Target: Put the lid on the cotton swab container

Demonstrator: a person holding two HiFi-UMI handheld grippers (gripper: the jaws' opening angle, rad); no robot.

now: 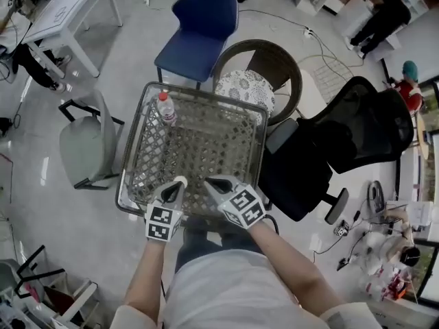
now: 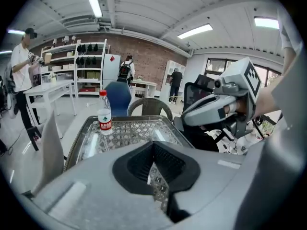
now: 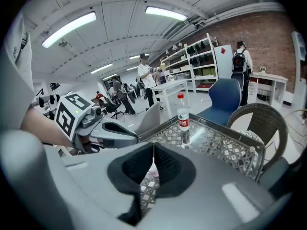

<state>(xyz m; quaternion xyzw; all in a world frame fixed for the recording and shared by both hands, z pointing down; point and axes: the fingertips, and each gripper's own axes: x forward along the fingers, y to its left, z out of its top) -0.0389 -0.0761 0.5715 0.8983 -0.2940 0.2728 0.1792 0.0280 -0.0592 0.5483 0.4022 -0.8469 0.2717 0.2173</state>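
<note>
Cotton swab container: not visible in any view, and neither is its lid, so the task appears not yet begun.
Left hand-held gripper (image 1: 180,181): jaws together with nothing between them; tip over the near edge of the surface.
Right hand-held gripper (image 1: 209,181): jaws also together and empty, just beside the left one. Both point forward, probably a waiting pose, since nothing is within reach to grasp.
Surface (image 1: 199,96): glass top over a lattice pattern, with a raised metal rim.
Bottle (image 1: 165,108): upright at the far left corner, well apart from both grippers; it seems to have no part in the task.
Around: blue chair (image 1: 202,26) and wicker chair (image 1: 257,64) at the far side, black office chair (image 1: 343,142) to the right.
</note>
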